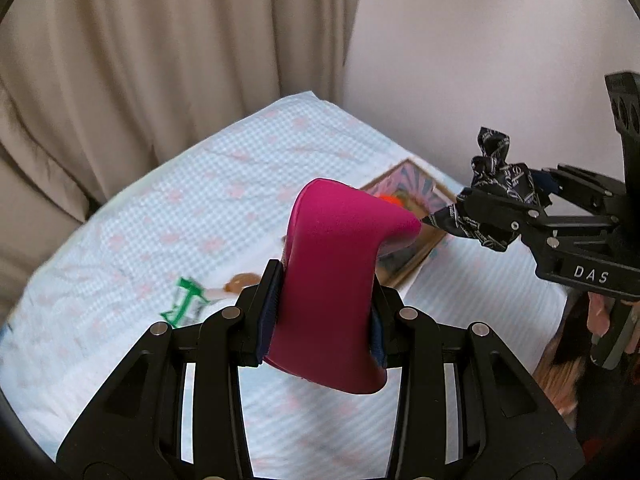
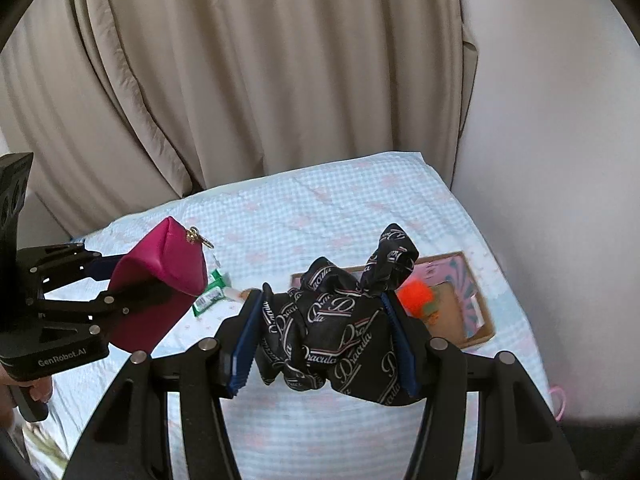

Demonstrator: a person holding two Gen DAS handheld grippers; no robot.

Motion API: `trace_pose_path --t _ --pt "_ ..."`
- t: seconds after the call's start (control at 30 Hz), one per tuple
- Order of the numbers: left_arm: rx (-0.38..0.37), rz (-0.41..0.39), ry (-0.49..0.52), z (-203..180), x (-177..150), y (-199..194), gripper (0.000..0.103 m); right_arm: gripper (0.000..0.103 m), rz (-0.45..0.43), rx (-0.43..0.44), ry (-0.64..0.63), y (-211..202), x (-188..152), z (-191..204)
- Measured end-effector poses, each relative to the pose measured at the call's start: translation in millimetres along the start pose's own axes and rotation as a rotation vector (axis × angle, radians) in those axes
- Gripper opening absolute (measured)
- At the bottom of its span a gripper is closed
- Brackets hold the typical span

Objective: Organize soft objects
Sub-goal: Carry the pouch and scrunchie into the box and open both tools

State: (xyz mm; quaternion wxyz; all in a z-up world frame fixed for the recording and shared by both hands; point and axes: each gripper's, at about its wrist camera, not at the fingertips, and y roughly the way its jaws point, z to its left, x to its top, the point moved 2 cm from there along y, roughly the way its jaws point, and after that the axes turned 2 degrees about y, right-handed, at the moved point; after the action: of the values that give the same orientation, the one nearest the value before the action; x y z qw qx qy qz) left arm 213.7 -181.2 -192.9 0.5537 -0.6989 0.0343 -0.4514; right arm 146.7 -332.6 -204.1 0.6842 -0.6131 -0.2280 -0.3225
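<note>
Magenta pouch (image 1: 332, 280) is sitting clamped between left gripper (image 1: 324, 308) fingers; black printed scrunchie (image 2: 336, 328) is bunching between right gripper (image 2: 324, 340) fingers, both above the bed (image 2: 320, 208). Cardboard tray (image 2: 476, 320) is lying beyond the right fingertips; lower before releasing.
</note>
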Motion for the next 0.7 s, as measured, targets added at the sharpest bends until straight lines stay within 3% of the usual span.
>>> trace_pose_path --t 0.13,0.4,0.7 --pt "-0.008 0.015 -0.113 -25.0 16.2 30.2 0.034 0.054 0.037 0.019 -0.043 11.9 4.2 -37.2" --pt "-0.016 0.081 -0.241 -55.3 30.5 106.2 0.034 0.054 0.148 0.023 -0.089 62.2 9.3 -108.2" --pt "-0.013 0.233 -0.289 -51.0 33.8 201.2 0.034 0.054 0.291 0.014 -0.053 141.5 -7.7 -151.2"
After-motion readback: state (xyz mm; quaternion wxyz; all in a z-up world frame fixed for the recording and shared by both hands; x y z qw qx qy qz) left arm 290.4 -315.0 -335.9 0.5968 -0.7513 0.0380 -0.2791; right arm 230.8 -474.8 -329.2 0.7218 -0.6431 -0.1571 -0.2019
